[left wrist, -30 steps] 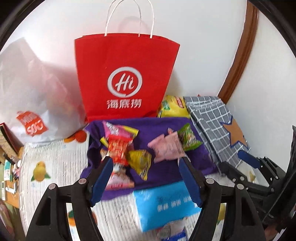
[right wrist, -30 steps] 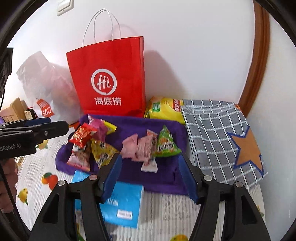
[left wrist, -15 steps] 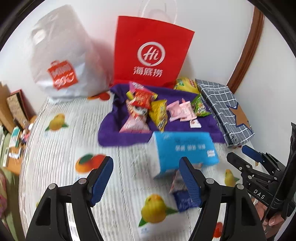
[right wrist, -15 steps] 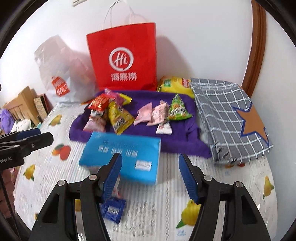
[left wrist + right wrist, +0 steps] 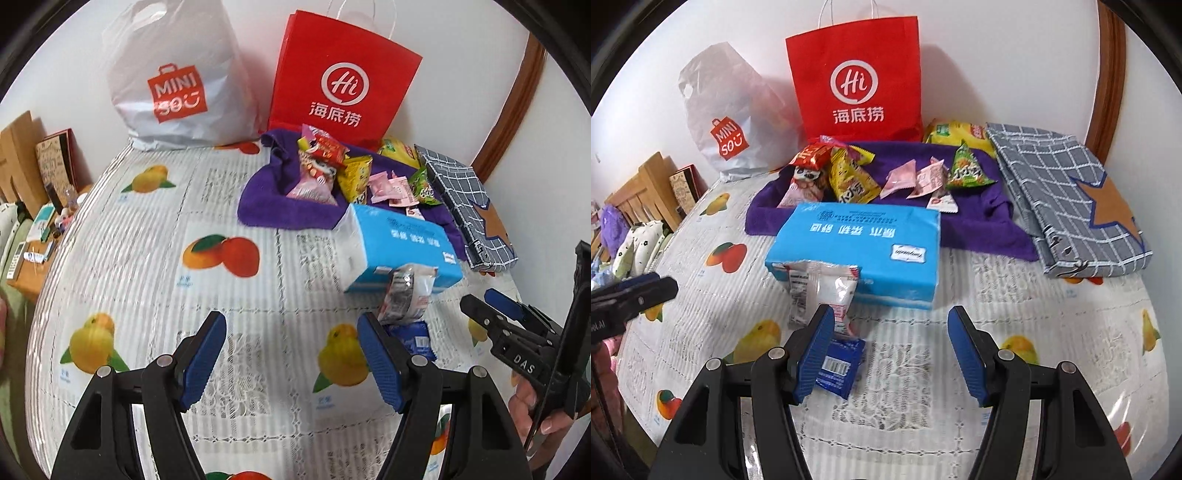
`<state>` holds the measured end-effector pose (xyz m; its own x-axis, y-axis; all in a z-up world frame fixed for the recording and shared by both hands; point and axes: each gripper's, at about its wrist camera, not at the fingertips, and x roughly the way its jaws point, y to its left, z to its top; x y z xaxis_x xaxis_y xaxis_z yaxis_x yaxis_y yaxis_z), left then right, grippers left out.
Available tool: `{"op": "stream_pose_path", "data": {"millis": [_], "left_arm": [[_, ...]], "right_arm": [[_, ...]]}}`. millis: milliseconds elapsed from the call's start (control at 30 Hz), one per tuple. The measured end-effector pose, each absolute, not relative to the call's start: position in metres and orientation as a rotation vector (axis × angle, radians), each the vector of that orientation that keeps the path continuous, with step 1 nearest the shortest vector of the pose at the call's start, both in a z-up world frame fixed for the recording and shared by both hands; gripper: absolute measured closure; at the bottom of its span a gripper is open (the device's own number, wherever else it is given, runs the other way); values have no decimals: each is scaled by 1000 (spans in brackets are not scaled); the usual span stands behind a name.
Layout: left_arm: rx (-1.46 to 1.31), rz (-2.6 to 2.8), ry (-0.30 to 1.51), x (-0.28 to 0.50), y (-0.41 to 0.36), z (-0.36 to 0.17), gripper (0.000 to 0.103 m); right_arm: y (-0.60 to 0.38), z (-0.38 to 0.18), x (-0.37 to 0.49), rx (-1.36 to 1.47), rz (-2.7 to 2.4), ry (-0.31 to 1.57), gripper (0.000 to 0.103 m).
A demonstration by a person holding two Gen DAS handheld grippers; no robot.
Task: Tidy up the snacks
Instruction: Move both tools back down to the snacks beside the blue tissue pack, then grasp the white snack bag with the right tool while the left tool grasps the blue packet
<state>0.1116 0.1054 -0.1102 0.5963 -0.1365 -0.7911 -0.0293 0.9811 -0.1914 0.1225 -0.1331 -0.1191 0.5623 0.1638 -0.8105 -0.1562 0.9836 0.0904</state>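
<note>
Here both the left hand-held gripper and the right hand-held gripper hang released, grasping nothing; snack packets lie on the purple towel at twelve o'clock.

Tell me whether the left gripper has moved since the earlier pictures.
Yes. The left gripper has pulled back from the red bag, which now looks smaller and farther, and more tablecloth shows ahead of its open jaws.

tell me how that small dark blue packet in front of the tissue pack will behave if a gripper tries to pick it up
The small dark blue packet lies flat on the tablecloth, so the fingers may slide over it rather than get under an edge. It looks like a thin foil sachet, probably light and floppy. It may skid if pushed.
</note>
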Motion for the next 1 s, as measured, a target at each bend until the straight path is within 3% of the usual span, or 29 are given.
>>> {"op": "stream_pose_path", "data": {"millis": [267,567,633,700,1000], "left_arm": [[-208,-59,936,110,116,-123,31],[-229,-13,959,114,135,-132,31],[-224,-9,965,115,135,-134,31],[-213,-6,971,116,133,-135,31],[-168,-83,1020,122,89,-154,31]], "right_arm": [[-108,-144,137,64,285,995,31],[-76,-172,165,66,272,1049,31],[-73,-179,168,85,265,1059,32],[-75,-182,168,109,267,1069,51],[-112,-143,141,159,291,955,52]]}}
